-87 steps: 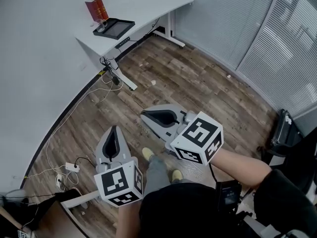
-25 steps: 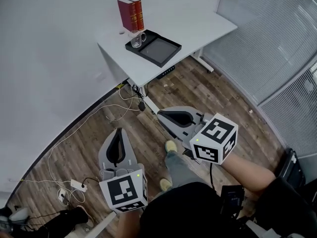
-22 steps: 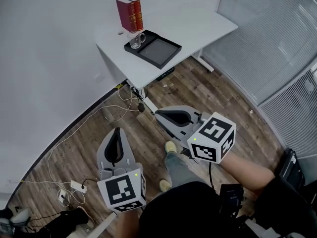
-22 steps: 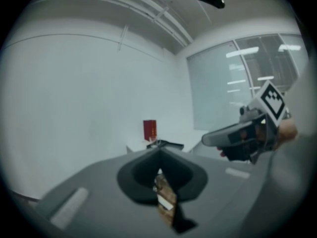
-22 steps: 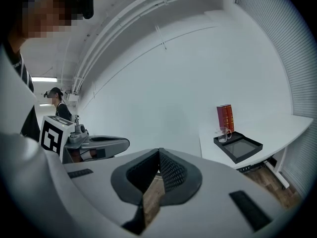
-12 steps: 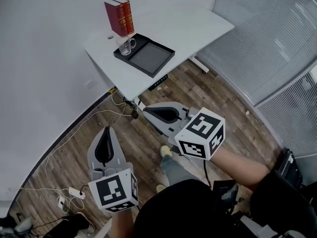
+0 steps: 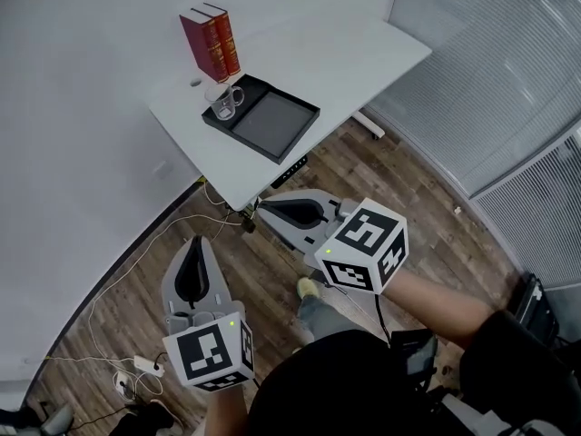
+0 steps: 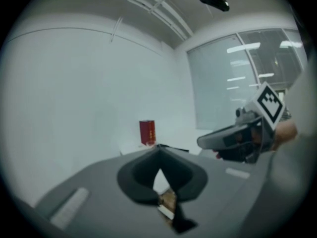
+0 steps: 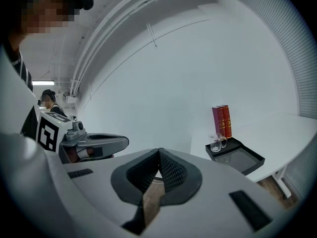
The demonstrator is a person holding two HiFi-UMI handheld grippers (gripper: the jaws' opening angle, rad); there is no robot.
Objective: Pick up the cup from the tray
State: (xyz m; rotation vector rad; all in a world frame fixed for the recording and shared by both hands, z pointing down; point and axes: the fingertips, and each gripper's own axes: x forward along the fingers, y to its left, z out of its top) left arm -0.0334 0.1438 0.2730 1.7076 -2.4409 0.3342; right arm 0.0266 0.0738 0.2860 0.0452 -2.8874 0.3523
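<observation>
The clear glass cup (image 7: 223, 101) stands upright inside the black tray (image 7: 272, 121), in the tray's corner at about 10 o'clock, with its handle turned toward 2 o'clock in the head view. The tray lies on a white tabletop (image 7: 318, 53), close to the edge that faces the person. Two red books (image 7: 211, 42) stand upright on the tabletop just beside that corner, at 11 o'clock from the cup. Both claws are held over the wooden floor (image 7: 390, 175), well apart from the cup and tray. The left claw (image 7: 196, 241) sits at 7 o'clock in the head view and points toward 12 o'clock. Its own view shows the two jaws clenched, tips meeting with nothing between them, and the books small at 12 o'clock beyond the tips. The right claw (image 7: 261, 209) sits near the middle of the head view and points toward 10 o'clock, its tips appearing just beside the tabletop's near corner. Its jaws are likewise clenched on nothing, the ribbed pads pressed together, and in its own view the cup and tray lie at 3 o'clock of the tips, well apart from them. Each claw shows in the other's view, the left at 9 o'clock and the right at 3 o'clock. White cables (image 7: 127, 262) trail over the floor at 8 o'clock toward a power strip (image 7: 145, 363). A shoe (image 7: 309, 287) shows at 6 o'clock between the claws, and slatted blinds (image 7: 490, 80) fill the side at 2 o'clock.
</observation>
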